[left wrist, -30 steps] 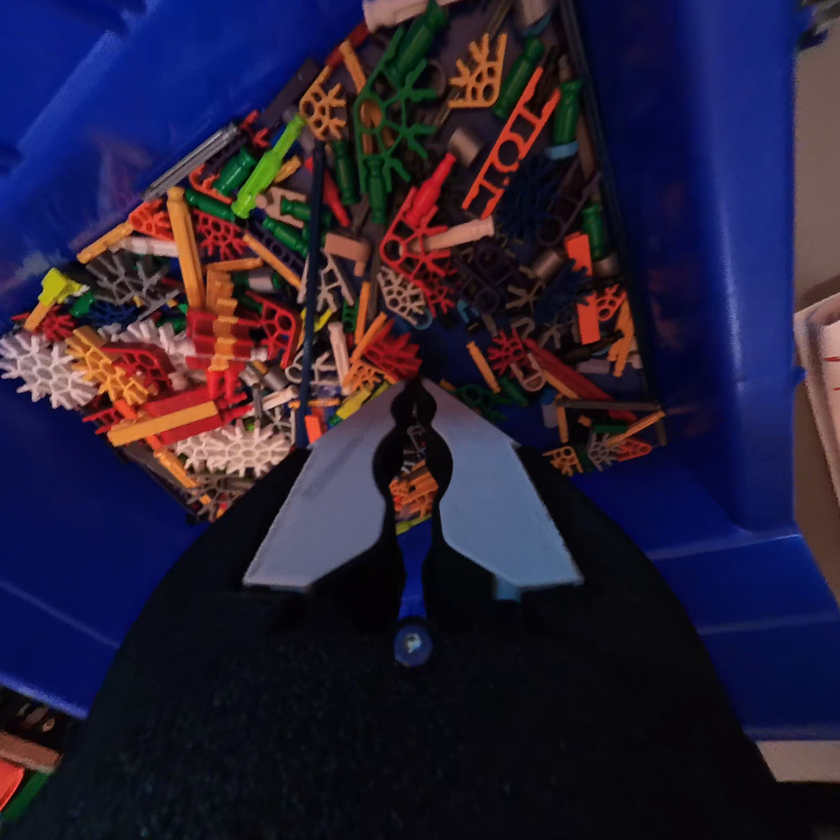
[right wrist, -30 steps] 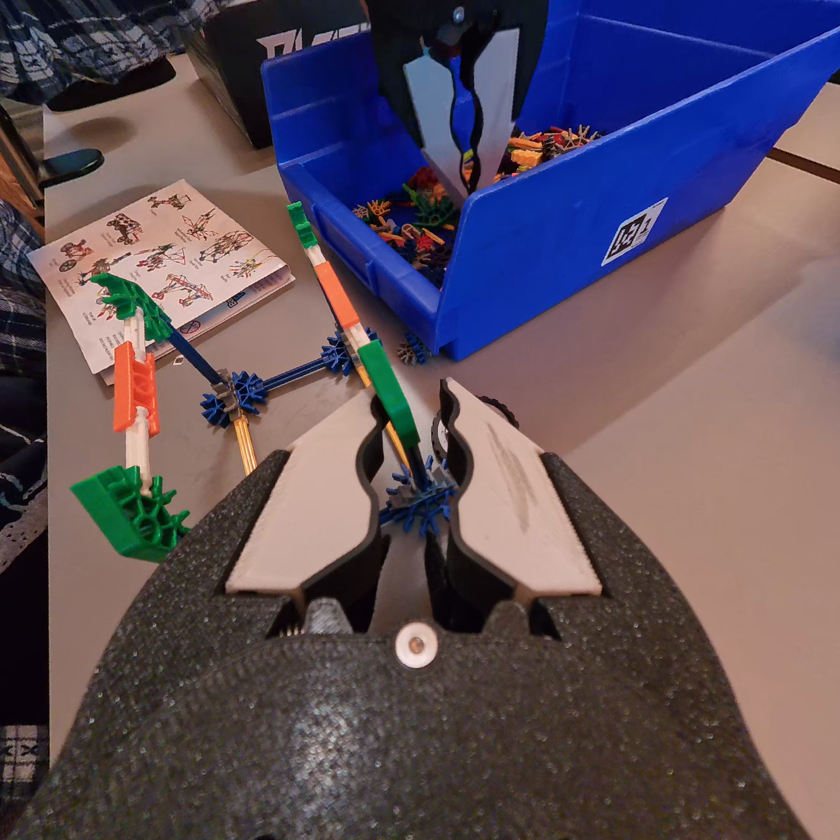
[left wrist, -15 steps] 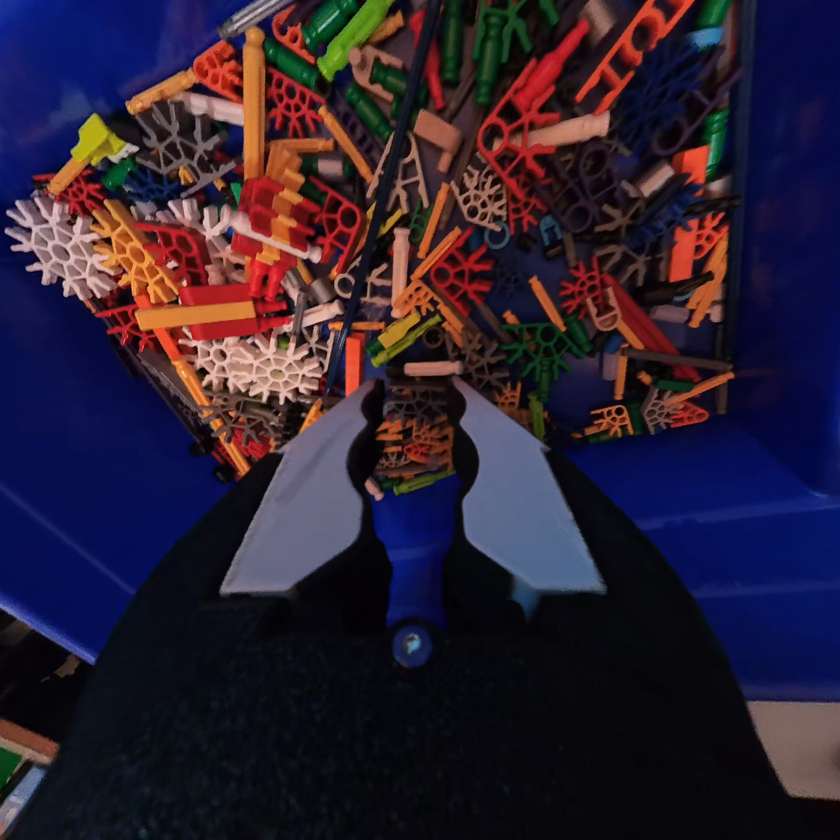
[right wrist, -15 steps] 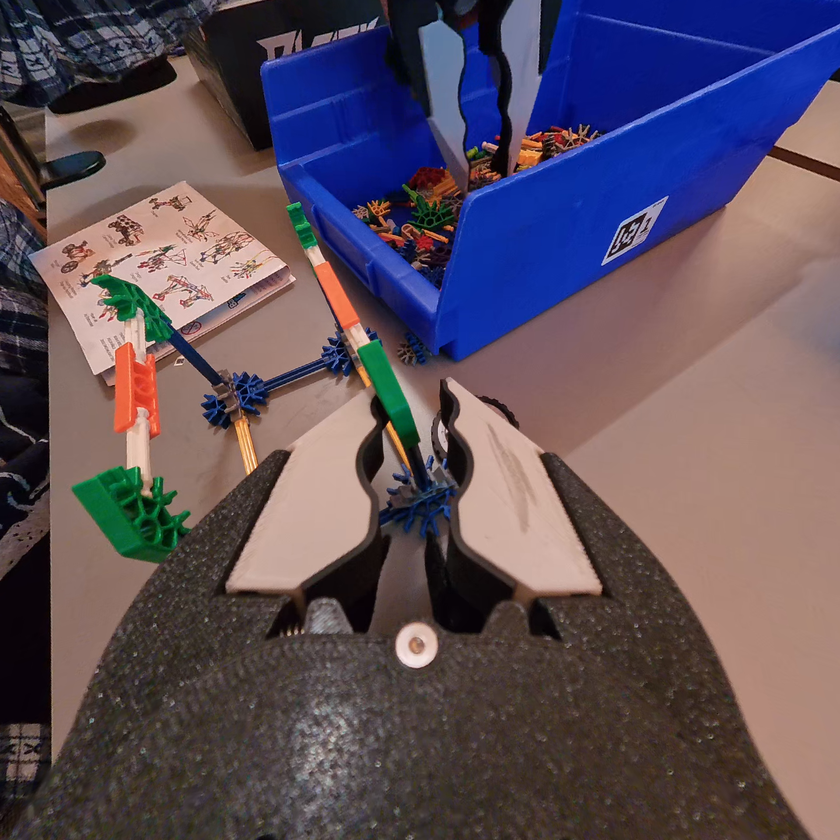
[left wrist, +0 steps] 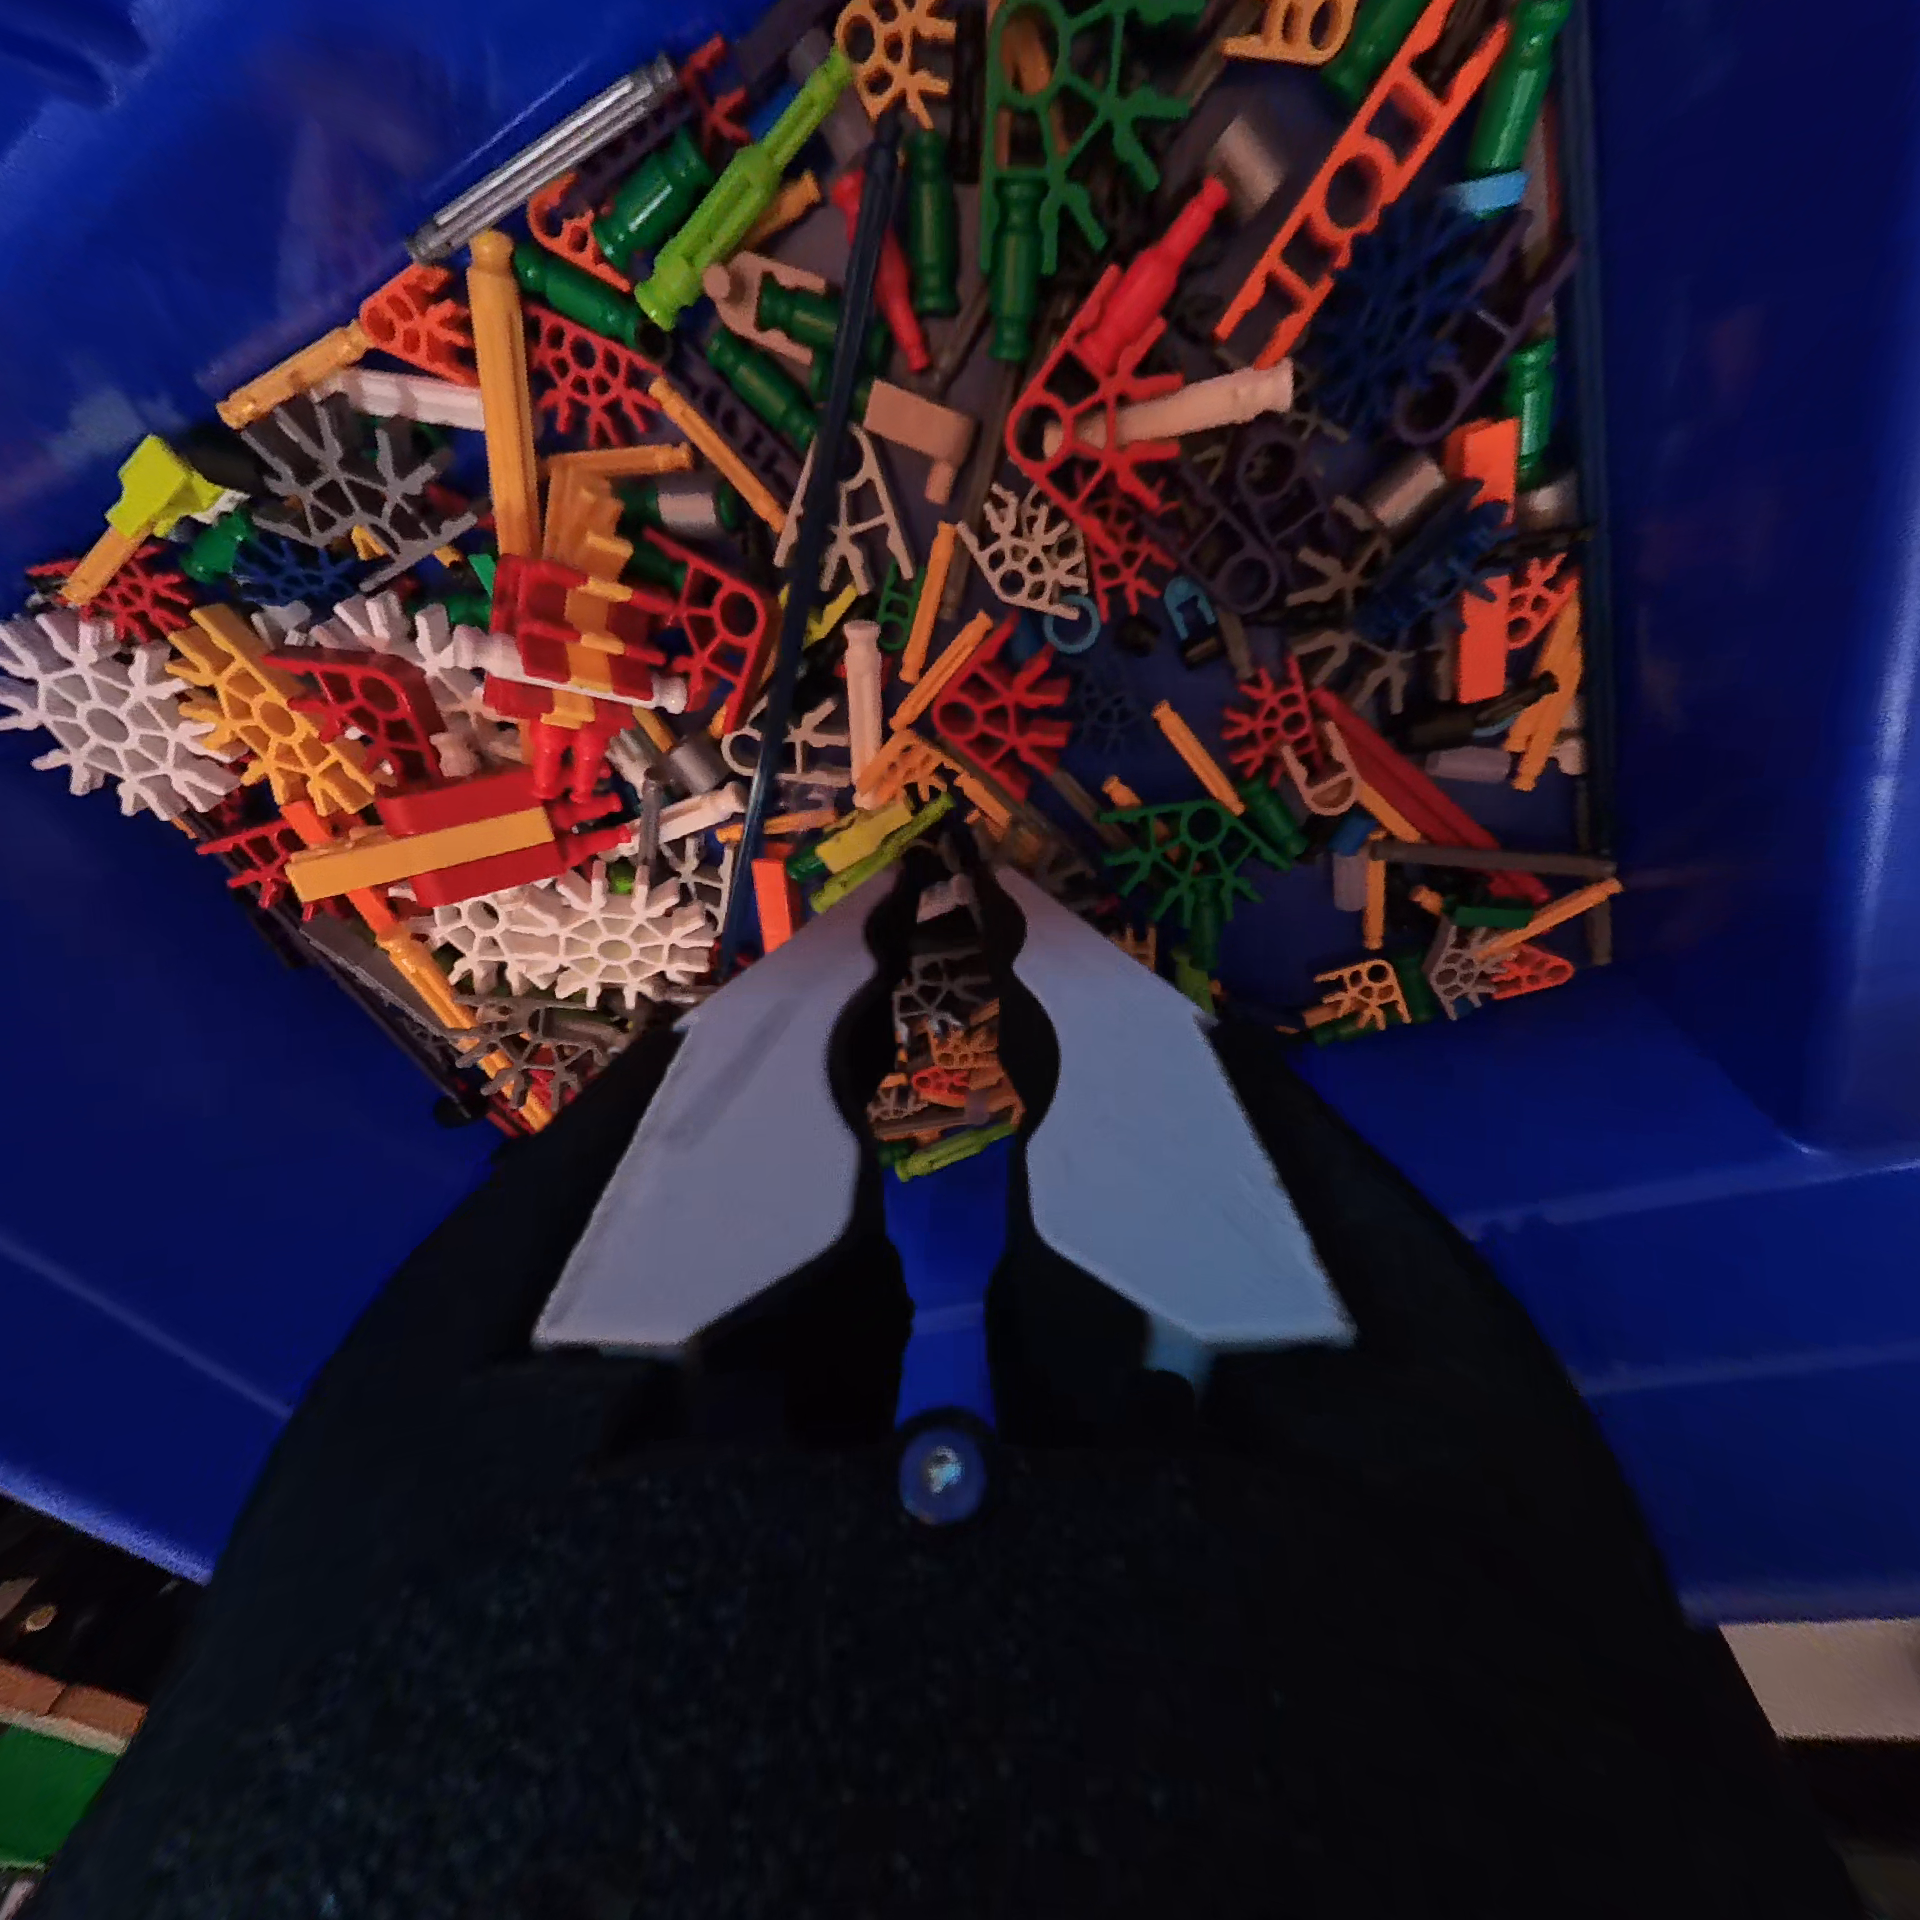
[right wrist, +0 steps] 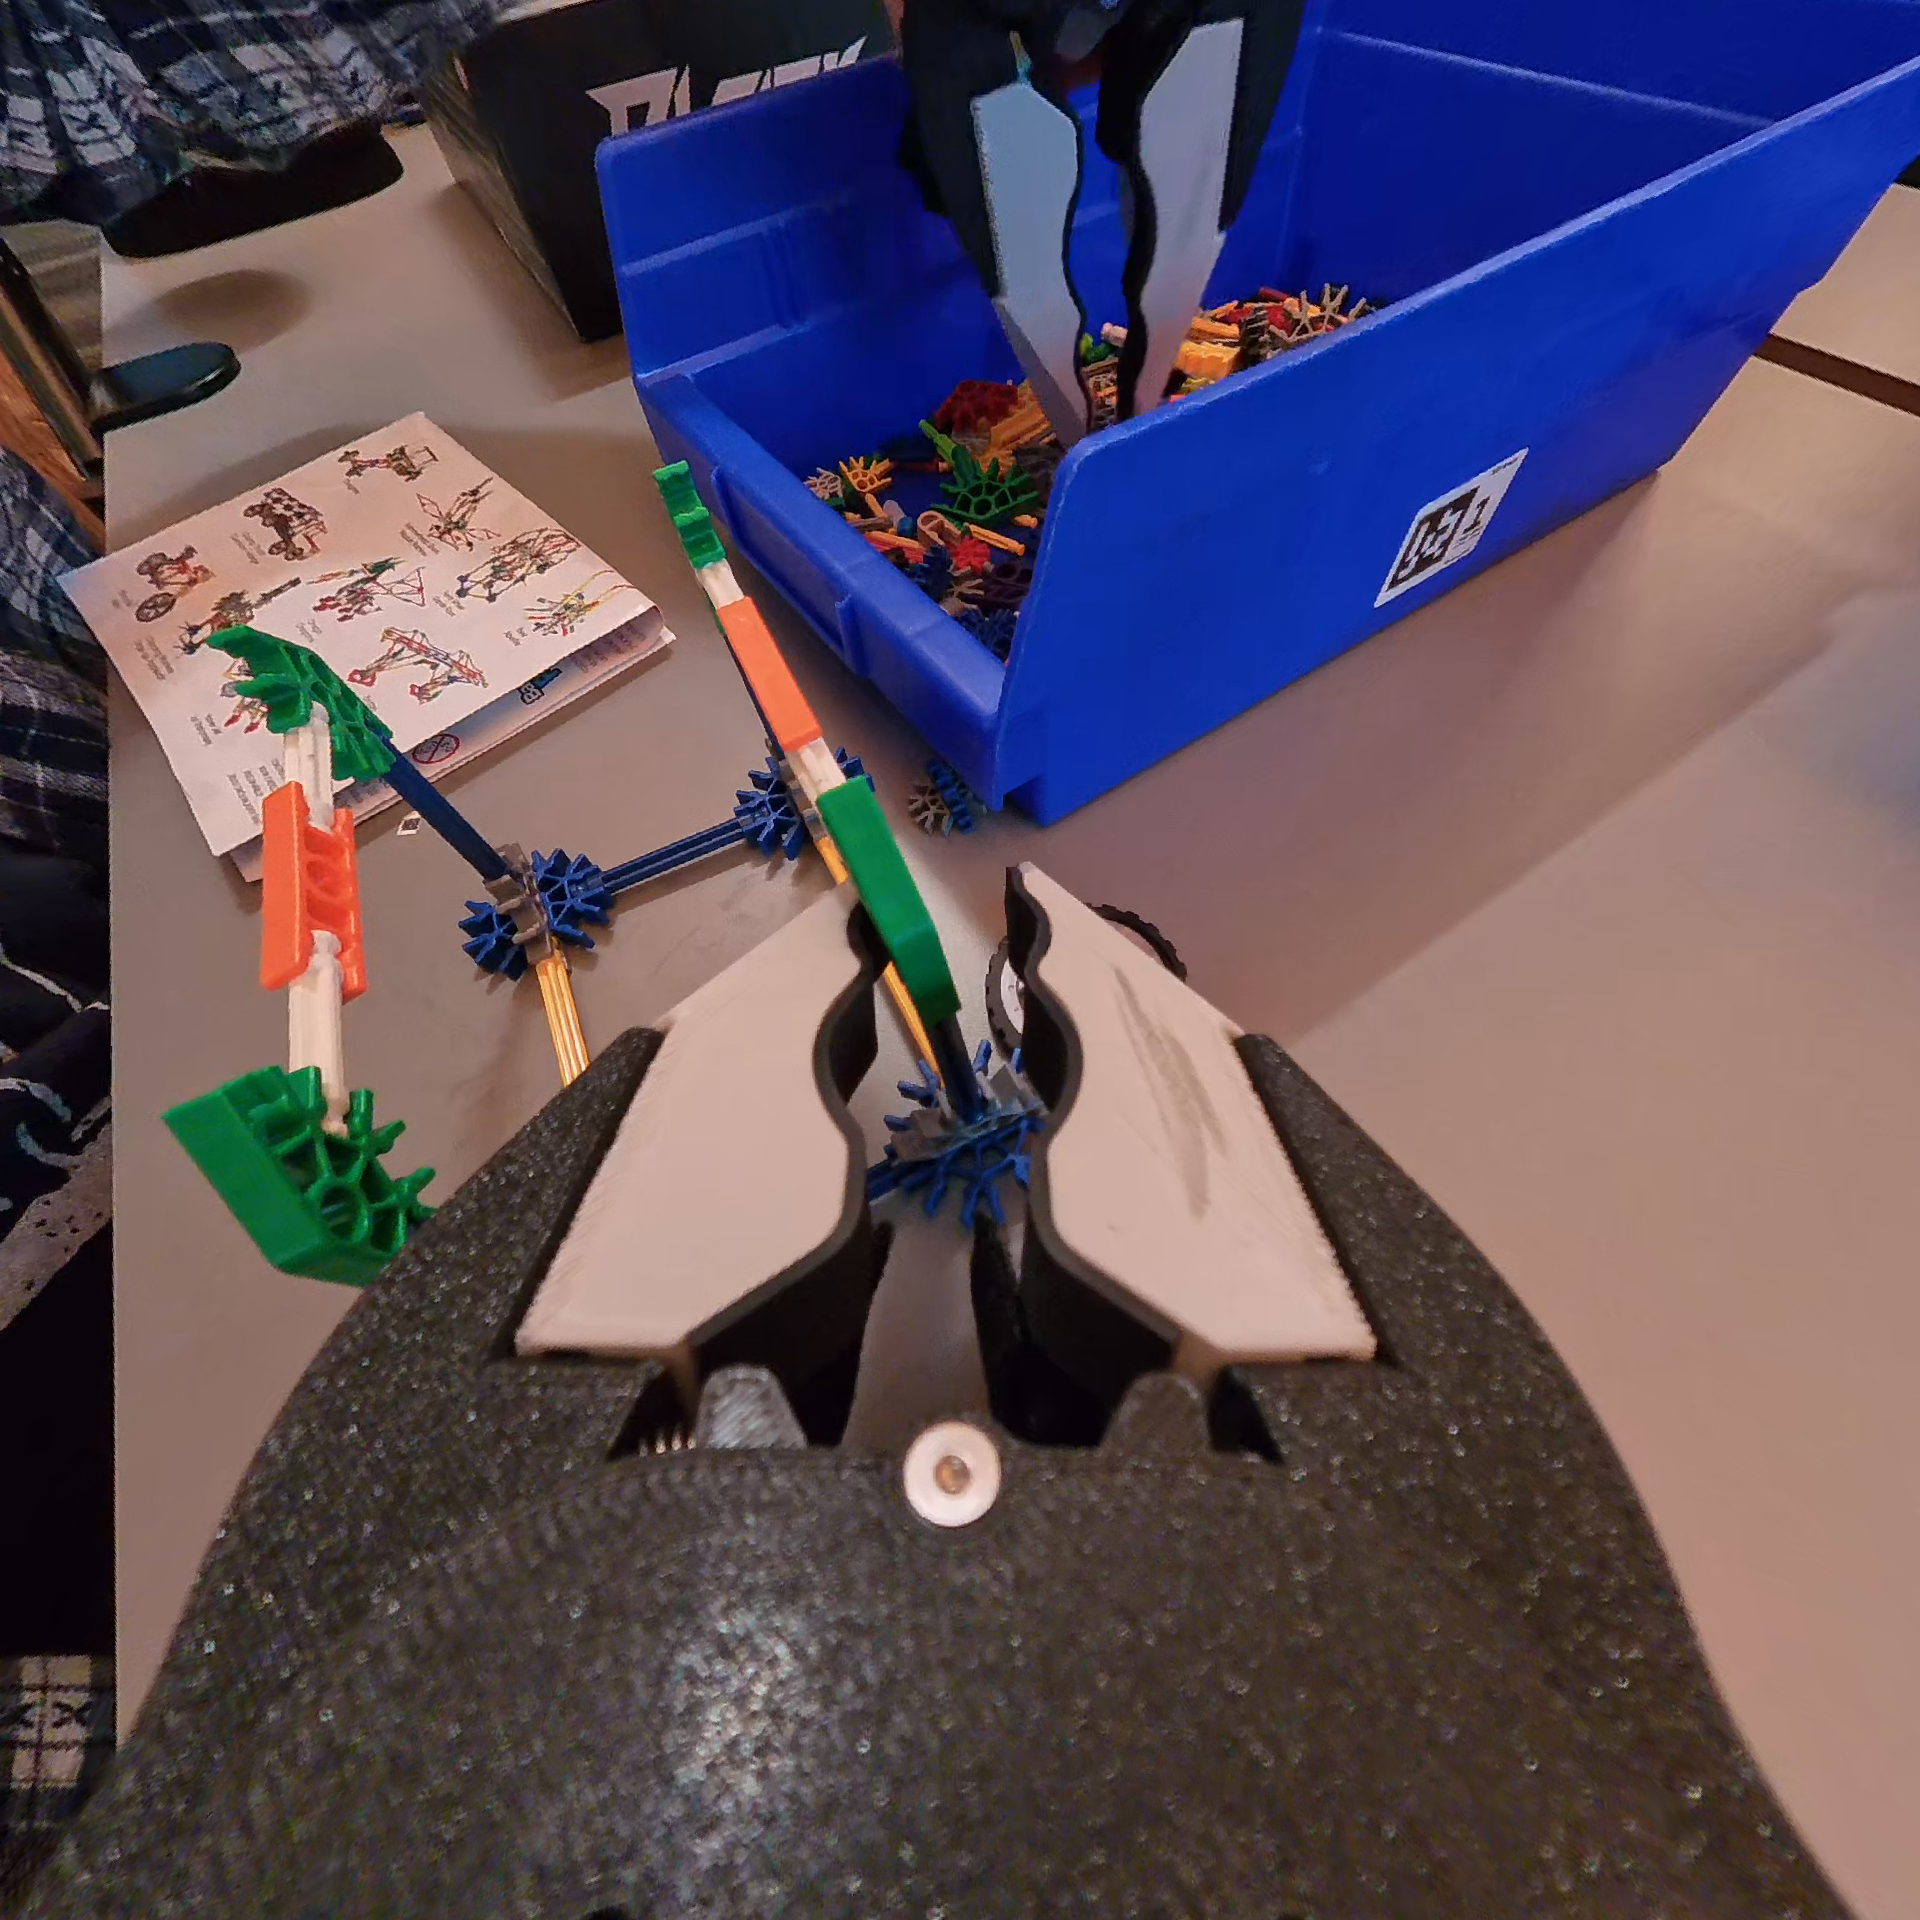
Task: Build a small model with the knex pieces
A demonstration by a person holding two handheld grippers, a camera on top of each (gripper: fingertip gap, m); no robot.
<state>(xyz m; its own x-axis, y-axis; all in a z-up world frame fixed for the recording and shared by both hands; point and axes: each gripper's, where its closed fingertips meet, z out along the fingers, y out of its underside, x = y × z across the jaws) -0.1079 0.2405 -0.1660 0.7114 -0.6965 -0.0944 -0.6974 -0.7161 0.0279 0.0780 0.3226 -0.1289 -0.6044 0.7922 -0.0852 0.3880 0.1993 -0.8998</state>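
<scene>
My left gripper (left wrist: 943, 847) is inside a blue bin (left wrist: 312, 1195), tips down in a pile of coloured construction-toy rods and connectors (left wrist: 935, 520). Its jaws are nearly together around a small pale piece (left wrist: 945, 896). It also shows in the right wrist view (right wrist: 1101, 405), reaching into the bin (right wrist: 1247, 582). My right gripper (right wrist: 940, 899) rests on the table, shut on the blue snowflake connector (right wrist: 966, 1143) of a rod-and-connector model (right wrist: 540, 904). The model's green connector (right wrist: 899, 904) stands between its tips.
An instruction sheet (right wrist: 395, 582) lies to the left of the bin. A black box (right wrist: 623, 104) stands behind it. A loose blue connector (right wrist: 940, 805) lies by the bin's corner. A black wheel (right wrist: 1143, 935) sits by my right finger. A person in plaid (right wrist: 42, 675) is at the left edge. The gap from one gripper's tips to the other's is roughly 20 centimeters.
My left gripper went from shut to open, dropped deeper into the pile, and has now closed almost fully. The right gripper and the model have not moved.
</scene>
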